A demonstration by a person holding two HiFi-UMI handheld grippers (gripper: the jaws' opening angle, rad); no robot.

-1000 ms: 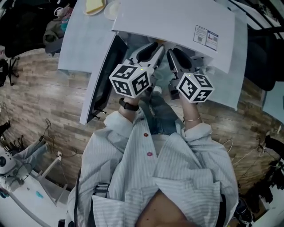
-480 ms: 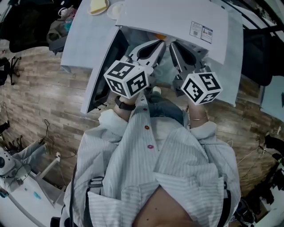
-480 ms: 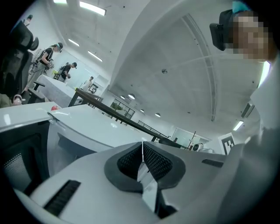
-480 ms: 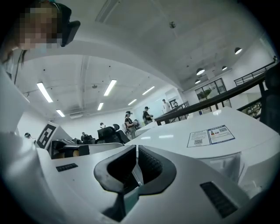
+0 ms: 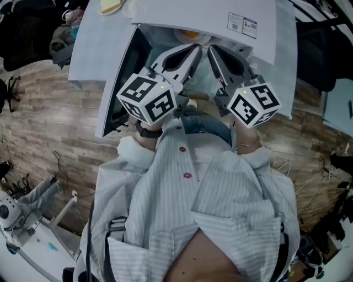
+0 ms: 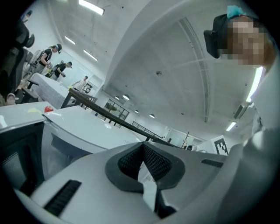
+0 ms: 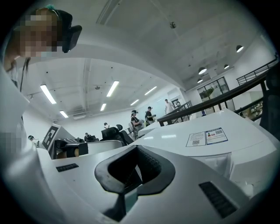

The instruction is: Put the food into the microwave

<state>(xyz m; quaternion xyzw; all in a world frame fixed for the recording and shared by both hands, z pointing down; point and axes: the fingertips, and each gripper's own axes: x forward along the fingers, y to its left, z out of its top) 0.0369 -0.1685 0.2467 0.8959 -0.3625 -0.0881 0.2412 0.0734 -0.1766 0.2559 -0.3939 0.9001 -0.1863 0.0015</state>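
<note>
The white microwave (image 5: 209, 22) stands on a white table, its door (image 5: 118, 88) swung open to the left. Just inside the opening lies something yellow-orange on a white plate (image 5: 190, 34), mostly hidden under the top panel. My left gripper (image 5: 196, 52) and right gripper (image 5: 211, 52) are held side by side in front of the opening, tips nearly touching, both shut with nothing between the pads. In the left gripper view the jaws (image 6: 142, 151) are closed, with the microwave's top (image 6: 87, 127) beyond them. The right gripper view shows shut jaws (image 7: 135, 164) beside the labelled top (image 7: 205, 136).
A yellow piece of food (image 5: 109, 5) lies on the white table (image 5: 94, 44) left of the microwave. Wooden floor (image 5: 49, 121) lies on both sides. White equipment (image 5: 22, 215) stands at the lower left. People work at tables far off (image 6: 52, 57).
Both grippers have risen in front of the microwave opening and their jaws have closed. The yellow-orange food inside the opening has come into sight.
</note>
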